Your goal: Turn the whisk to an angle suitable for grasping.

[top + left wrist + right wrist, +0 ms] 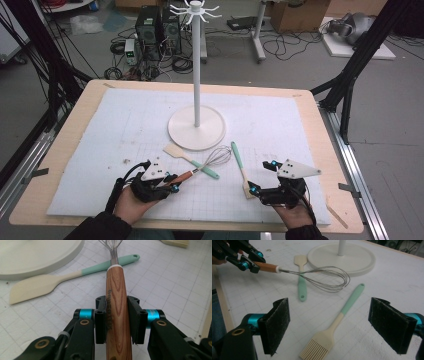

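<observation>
A whisk with a wooden handle point(117, 295) and a wire head point(218, 156) lies across the teal handle of a cream spatula point(189, 159). My left gripper point(171, 183) is shut on the wooden handle near its end, and both black pads point(101, 315) press on its sides. A pastry brush point(334, 325) with a teal handle and cream bristles lies on the mat just right of the whisk. My right gripper point(263, 176) is open at the brush's bristle end, with its jaws wide apart on either side of the brush and apart from it.
A white hook stand point(196, 75) rises from a round base point(196, 131) at the mat's middle, just behind the utensils. The white gridded mat point(110, 130) covers a wooden table point(75, 115). Cables and computer cases sit on the floor beyond.
</observation>
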A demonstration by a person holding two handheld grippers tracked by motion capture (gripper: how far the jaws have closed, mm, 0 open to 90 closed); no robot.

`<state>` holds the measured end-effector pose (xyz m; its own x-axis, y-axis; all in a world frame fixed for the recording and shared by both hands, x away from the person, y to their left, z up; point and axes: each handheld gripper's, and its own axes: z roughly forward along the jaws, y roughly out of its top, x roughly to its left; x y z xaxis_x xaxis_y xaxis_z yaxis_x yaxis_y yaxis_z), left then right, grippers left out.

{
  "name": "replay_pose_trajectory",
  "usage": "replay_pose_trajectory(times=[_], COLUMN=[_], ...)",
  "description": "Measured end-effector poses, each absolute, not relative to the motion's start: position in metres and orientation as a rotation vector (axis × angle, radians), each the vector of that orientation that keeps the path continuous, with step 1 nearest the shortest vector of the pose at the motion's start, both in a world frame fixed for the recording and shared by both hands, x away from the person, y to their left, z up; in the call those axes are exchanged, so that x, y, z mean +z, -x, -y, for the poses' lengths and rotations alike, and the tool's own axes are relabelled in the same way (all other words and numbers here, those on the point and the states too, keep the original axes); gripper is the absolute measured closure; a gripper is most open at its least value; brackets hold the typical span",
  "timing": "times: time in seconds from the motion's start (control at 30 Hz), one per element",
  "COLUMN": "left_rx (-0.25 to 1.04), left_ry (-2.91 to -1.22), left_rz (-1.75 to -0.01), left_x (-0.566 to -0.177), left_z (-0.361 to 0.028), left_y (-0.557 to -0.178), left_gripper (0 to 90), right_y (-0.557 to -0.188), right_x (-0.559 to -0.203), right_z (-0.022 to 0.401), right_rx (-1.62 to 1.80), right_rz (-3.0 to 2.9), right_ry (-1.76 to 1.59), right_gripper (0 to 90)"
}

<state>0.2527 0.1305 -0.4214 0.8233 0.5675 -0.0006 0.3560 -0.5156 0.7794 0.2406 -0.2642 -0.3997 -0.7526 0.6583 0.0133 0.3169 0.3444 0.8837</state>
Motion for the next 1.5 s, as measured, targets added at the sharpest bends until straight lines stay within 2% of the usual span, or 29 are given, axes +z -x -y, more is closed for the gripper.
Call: replay_pose_trajectory(times=[0.57,0.87,1.5], left_rx=[0.343,0.357,0.331], left_ry=[-2.166,-2.148,-2.131], left_rz=[-0.657,-0.658,-0.557], left_x=[-0.42,-0.412,-0.382], left_z=[-0.131,-0.134,-0.143], left_y=[-0.252,-0.251,-0.244], left_gripper=[70.4,70.4,70.4], right_y=[-0.241,-0.249,-0.263], right_x=[-0.4,-0.394,-0.349], right_z=[0.262,0.245,0.208], right_rx=[1.361,1.349,1.393], right_rz=[-2.286,-2.386,-2.501], right_ry=[-0.847,-0.762,-0.488], right_gripper=[16.5,16.7,18.8])
